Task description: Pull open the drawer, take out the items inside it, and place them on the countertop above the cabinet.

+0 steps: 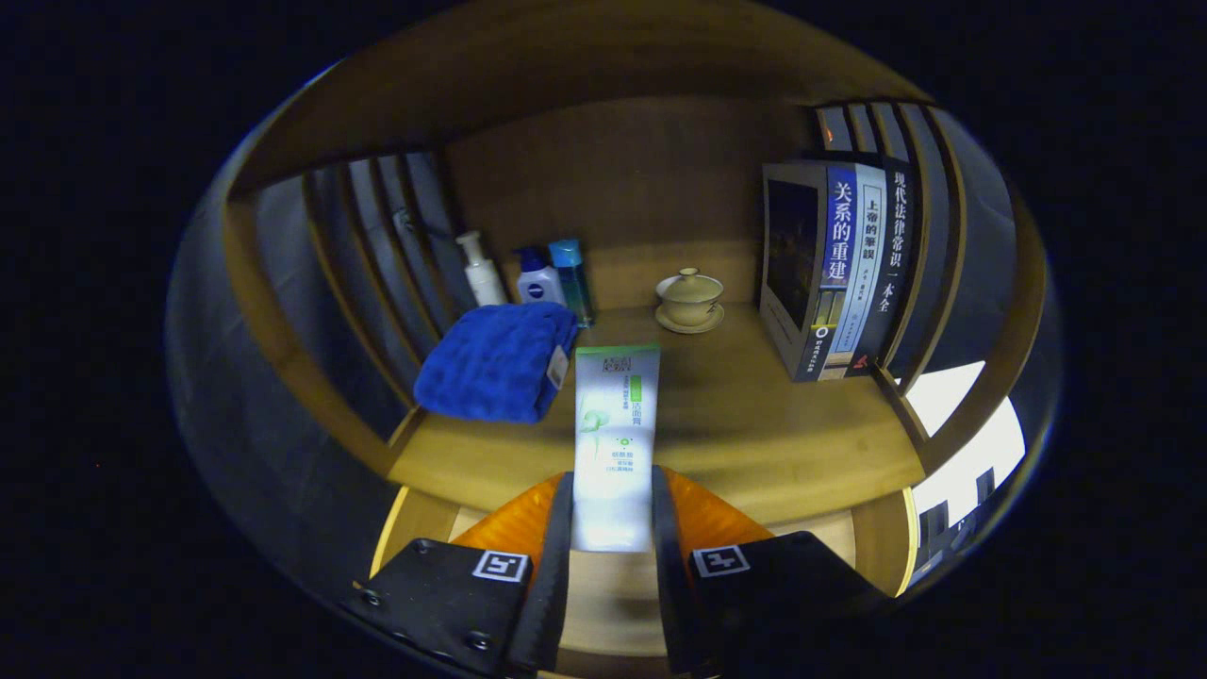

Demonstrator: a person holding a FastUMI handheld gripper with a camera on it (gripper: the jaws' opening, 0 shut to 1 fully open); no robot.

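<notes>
My gripper (611, 505) is shut on a white and green tube (615, 434), both fingers pressing its sides. The tube points forward from between the fingers, over the front part of the wooden countertop (754, 424). I cannot tell whether it touches the wood. Just left of the tube lies a folded blue towel (495, 360). Below the countertop's front edge, between and beside the fingers, a pale wooden surface (613, 604) of the drawer shows.
At the back left stand a white pump bottle (480, 271) and two blue bottles (556, 278). A lidded ceramic cup on a saucer (689, 300) sits at the back centre. Upright books (834, 269) stand at the right. Slatted side walls close the niche.
</notes>
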